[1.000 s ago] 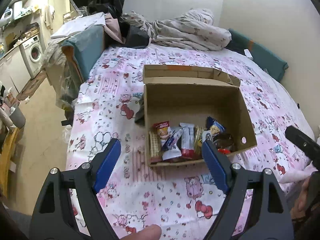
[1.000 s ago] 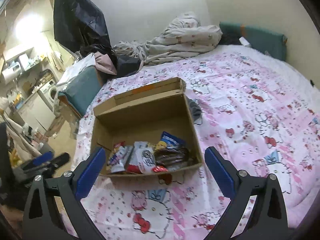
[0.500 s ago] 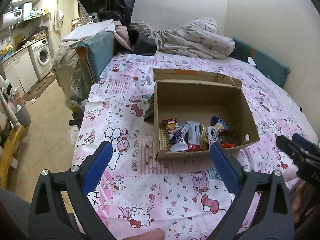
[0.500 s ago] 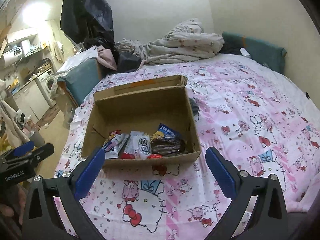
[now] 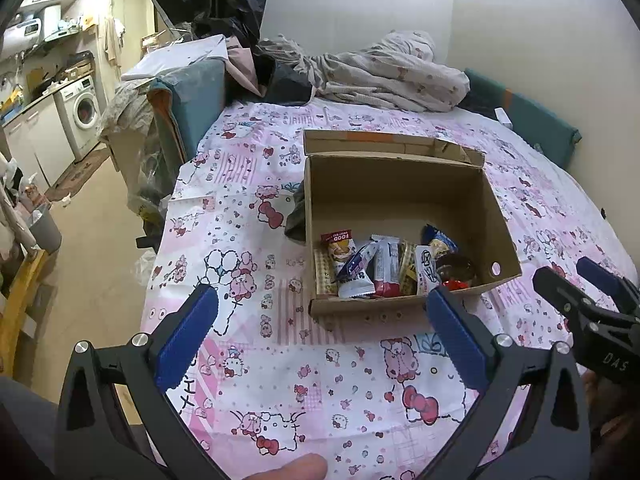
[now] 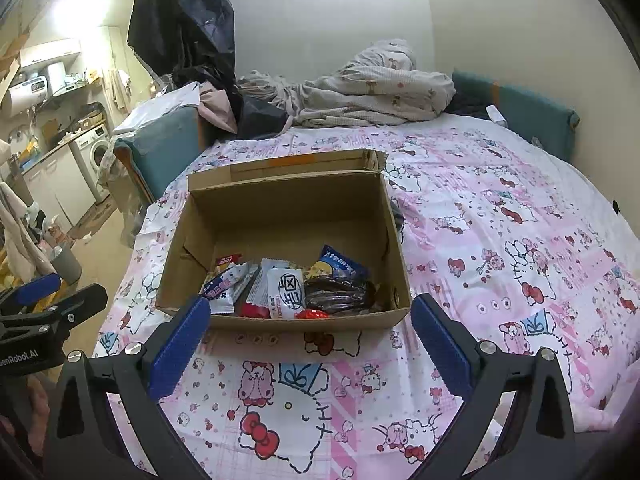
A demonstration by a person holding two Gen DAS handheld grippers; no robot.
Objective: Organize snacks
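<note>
An open cardboard box [image 5: 400, 196] stands on the pink patterned bed sheet; it also shows in the right wrist view [image 6: 280, 208]. Several wrapped snacks [image 5: 384, 268] lie in a row along its near wall, seen from the right wrist too [image 6: 292, 284]. My left gripper [image 5: 320, 320] is open and empty, hovering short of the box's near left side. My right gripper [image 6: 310, 328] is open and empty, just before the box's near wall. Each gripper shows at the edge of the other's view, the right one [image 5: 588, 304] and the left one [image 6: 44, 304].
A rumpled blanket [image 5: 392, 76] lies at the far end of the bed. A teal cushion [image 5: 536, 124] lines the wall on the right. A teal chair piled with clothes [image 5: 192, 96] stands at the bed's left. A dark cloth [image 5: 296, 216] lies beside the box's left wall.
Both grippers have drawn back and risen from the box, so it looks smaller and farther. Both stay open and empty. The snacks have not moved.
</note>
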